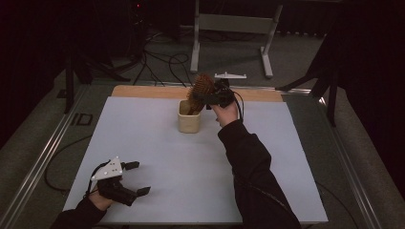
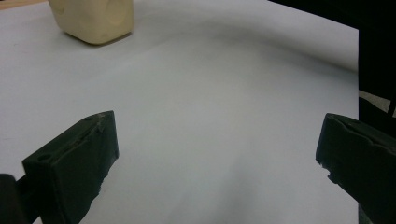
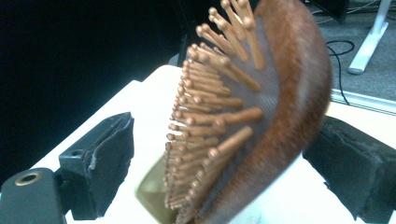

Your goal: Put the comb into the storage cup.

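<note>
One hairbrush, one cup, two grippers on a white desk.

A single wooden hairbrush [image 1: 201, 89] with rows of round-tipped bristles stands handle-down in the one cream cup [image 1: 189, 117], which sits toward the far middle of the desk [image 1: 157, 157]; the brush head leans out above the cup's rim. The right gripper [image 1: 212, 98] is at the brush head, just right of the cup. In the right gripper view its fingers [image 3: 100, 158] stand apart on either side of the head, and I cannot tell whether they press on it. The left gripper [image 1: 137, 177] rests at the near left corner of the desk, well apart from the cup, its fingers [image 2: 79, 161] spread wide with nothing between them.
</note>
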`<state>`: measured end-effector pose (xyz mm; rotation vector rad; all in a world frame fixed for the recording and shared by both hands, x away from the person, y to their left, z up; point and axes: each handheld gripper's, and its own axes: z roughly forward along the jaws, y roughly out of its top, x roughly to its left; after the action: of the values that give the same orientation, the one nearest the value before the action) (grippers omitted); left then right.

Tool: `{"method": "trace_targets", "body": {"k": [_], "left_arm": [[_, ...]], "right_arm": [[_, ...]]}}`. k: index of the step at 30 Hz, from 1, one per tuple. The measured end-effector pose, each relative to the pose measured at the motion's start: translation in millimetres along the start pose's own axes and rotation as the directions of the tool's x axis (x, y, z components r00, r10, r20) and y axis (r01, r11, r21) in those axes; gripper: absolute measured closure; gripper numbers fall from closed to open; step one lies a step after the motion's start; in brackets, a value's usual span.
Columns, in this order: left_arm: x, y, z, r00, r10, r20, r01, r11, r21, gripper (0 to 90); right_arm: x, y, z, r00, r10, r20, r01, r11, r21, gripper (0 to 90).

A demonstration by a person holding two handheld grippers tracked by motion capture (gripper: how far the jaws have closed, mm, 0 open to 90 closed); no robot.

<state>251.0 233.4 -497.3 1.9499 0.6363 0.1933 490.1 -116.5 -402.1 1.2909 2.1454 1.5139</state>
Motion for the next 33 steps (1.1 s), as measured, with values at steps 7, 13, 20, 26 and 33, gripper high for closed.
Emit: {"method": "trace_targets", "body": {"k": [7, 13, 20, 26, 33], "left_arm": [[0.3, 0.0, 0.3, 1.0, 0.003, -0.002, -0.003, 1.0, -0.001, 0.1], [0.4, -0.4, 0.6, 1.0, 0.002, -0.005, -0.002, 1.0, 0.0, 0.1], [0.8, 0.1, 0.2, 1.0, 0.002, -0.001, -0.002, 1.0, -0.004, 0.1], [0.7, -0.2, 0.5, 1.0, -0.001, -0.003, 0.001, 1.0, -0.003, 0.0], [0.7, 0.0, 0.6, 1.0, 0.0, -0.004, 0.0, 1.0, -0.002, 0.1]], "right_arm": [[-6.2, -4.9, -6.2, 0.9999, 0.011, 0.005, -0.01, 1.0, -0.015, 9.0], [-7.9, -6.1, -9.9, 0.9999, -0.014, 0.009, 0.014, 1.0, -0.006, 9.1], [-10.3, -10.0, -17.3, 0.999, -0.044, 0.005, 0.044, 0.999, 0.001, 9.0], [-14.1, -14.3, -24.0, 0.9973, -0.073, -0.009, 0.073, 0.997, 0.014, 9.0], [-18.7, -23.5, -33.7, 0.9962, -0.086, -0.009, 0.086, 0.996, 0.021, 8.7]]}}
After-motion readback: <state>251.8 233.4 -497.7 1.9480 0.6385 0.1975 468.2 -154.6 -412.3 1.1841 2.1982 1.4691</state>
